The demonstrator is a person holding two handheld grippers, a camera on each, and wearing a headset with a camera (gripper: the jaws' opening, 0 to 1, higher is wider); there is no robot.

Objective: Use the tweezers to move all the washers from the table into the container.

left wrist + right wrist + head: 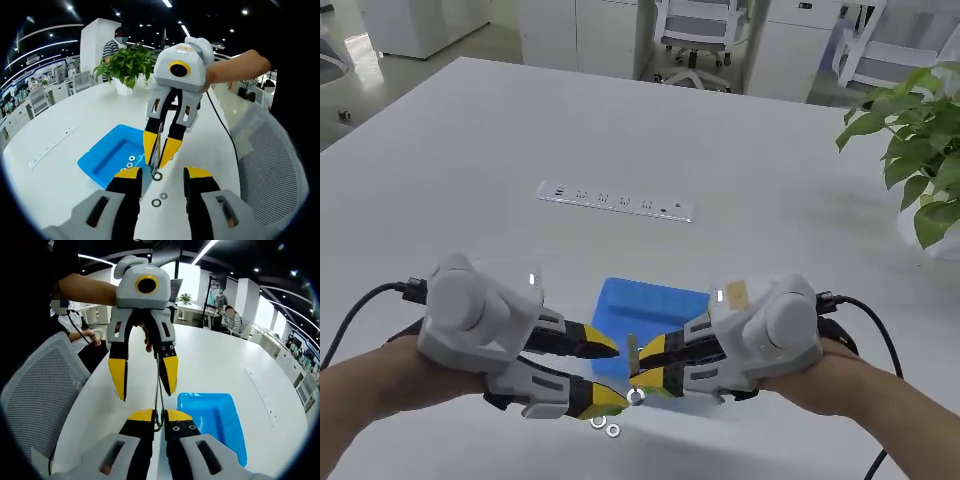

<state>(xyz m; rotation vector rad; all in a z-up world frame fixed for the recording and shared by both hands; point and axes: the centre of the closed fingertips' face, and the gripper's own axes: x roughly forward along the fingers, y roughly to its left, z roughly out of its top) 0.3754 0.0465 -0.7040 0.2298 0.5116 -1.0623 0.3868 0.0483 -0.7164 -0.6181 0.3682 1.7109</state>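
Table (470, 130): white, with a smooth top.
Container (650, 300): blue and shallow, set flat close to the near edge.
Washers (612, 430): two are seen on the bare top, between container and near edge.
Power strip (615, 201): white, laid toward the middle.
Potted plant (920, 150): placed at the right edge.

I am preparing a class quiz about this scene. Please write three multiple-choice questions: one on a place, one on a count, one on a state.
1. Where does the power strip lie? A) on the table, beyond the blue tray B) inside the tray C) on the floor
2. How many washers lie outside the tray? A) one B) three C) six
3. How do the fingers of the left gripper stand? A) open B) shut on the tweezers C) shut on a washer
1 A: it lies past the tray. 2 B: three lie beside the tray. 3 A: a wide gap parts them; the right gripper holds the tweezers.
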